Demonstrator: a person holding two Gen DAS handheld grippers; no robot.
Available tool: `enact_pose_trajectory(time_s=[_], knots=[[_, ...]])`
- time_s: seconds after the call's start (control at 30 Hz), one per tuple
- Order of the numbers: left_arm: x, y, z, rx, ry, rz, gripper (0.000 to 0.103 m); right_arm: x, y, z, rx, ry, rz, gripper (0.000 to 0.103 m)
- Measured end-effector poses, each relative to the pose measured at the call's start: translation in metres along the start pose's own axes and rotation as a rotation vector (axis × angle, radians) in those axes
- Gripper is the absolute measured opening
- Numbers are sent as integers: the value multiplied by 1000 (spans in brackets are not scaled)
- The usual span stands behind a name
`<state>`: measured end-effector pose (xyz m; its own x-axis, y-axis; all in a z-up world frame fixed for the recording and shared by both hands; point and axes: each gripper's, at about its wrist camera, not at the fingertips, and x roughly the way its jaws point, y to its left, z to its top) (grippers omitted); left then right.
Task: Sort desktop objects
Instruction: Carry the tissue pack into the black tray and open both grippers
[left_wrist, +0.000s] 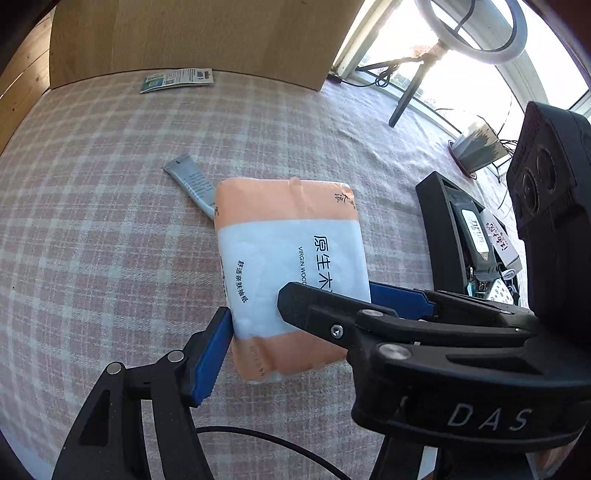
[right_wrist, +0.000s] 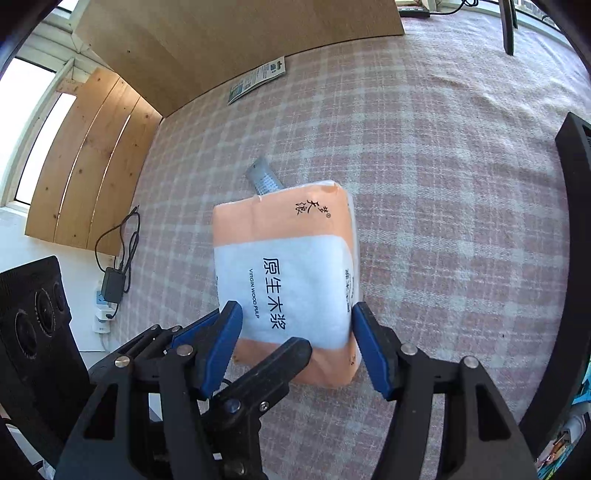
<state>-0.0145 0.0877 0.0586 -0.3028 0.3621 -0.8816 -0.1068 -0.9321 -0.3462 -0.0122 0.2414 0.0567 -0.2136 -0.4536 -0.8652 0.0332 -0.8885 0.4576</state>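
An orange and white tissue pack with Chinese print is held above the checked tablecloth; it also shows in the right wrist view. My left gripper and my right gripper are both shut on its near end, blue pads against its two sides. In the left wrist view the right gripper's black finger lies over the pack. A grey tube lies on the cloth behind the pack, partly hidden, and shows in the right wrist view too.
A flat printed packet lies at the cloth's far edge by a cardboard board. A black tray holding small items stands at the right. A ring light stand stands far right. A power adapter and cable hang off the left table edge.
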Motion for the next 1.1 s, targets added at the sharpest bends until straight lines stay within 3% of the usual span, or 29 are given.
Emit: enact_pose_trajectory(time_s=[0.5, 1.1], knots=[[-15, -152, -16, 261, -4, -116, 61, -127, -82, -45, 168, -208, -80, 61], [18, -337, -66, 577, 118, -271, 62, -245, -217, -138, 438, -344, -228, 61]])
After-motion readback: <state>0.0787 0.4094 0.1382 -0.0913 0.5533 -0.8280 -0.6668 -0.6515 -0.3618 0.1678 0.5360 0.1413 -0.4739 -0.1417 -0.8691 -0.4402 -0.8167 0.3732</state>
